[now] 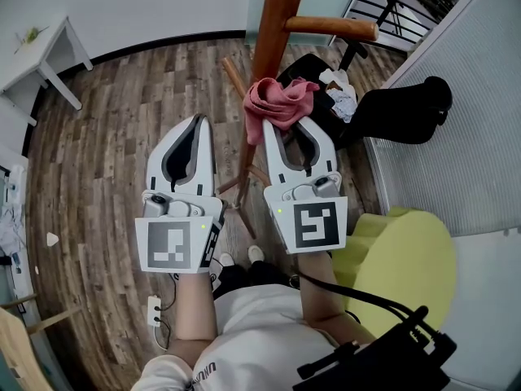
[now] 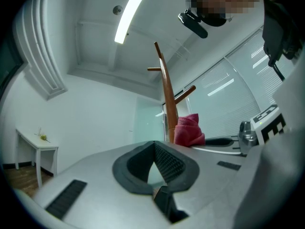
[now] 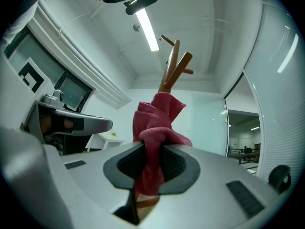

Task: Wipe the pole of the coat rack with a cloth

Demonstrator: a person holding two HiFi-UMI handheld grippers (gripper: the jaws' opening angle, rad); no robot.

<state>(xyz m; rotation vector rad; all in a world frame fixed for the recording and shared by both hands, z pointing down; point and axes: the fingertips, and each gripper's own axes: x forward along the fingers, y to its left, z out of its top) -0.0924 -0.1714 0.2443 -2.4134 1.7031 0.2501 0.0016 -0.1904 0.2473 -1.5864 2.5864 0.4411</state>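
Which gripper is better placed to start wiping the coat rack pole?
Right. The right gripper is shut on the red cloth, close by the pole; the left gripper is shut and empty.

A: Place of the pole (image 1: 273,23)?
B: Twelve o'clock, just ahead of the right gripper (image 1: 285,129).
A: And the cloth (image 1: 277,100)?
B: Between that gripper's jaws, right beside the pole.
A: Then the left gripper (image 1: 198,125)?
B: At nine o'clock from the right one, side by side, apart from the pole.
A: Any peg (image 1: 330,28)?
B: Off the pole toward three o'clock, above the cloth.
A: Round about?
B: Table (image 1: 41,51) at ten o'clock, well apart. Chair (image 1: 391,108) at two o'clock, beyond the pole. Seat (image 1: 407,251) at four o'clock. Power strip (image 1: 153,309) at seven o'clock, on the floor (image 1: 122,120).
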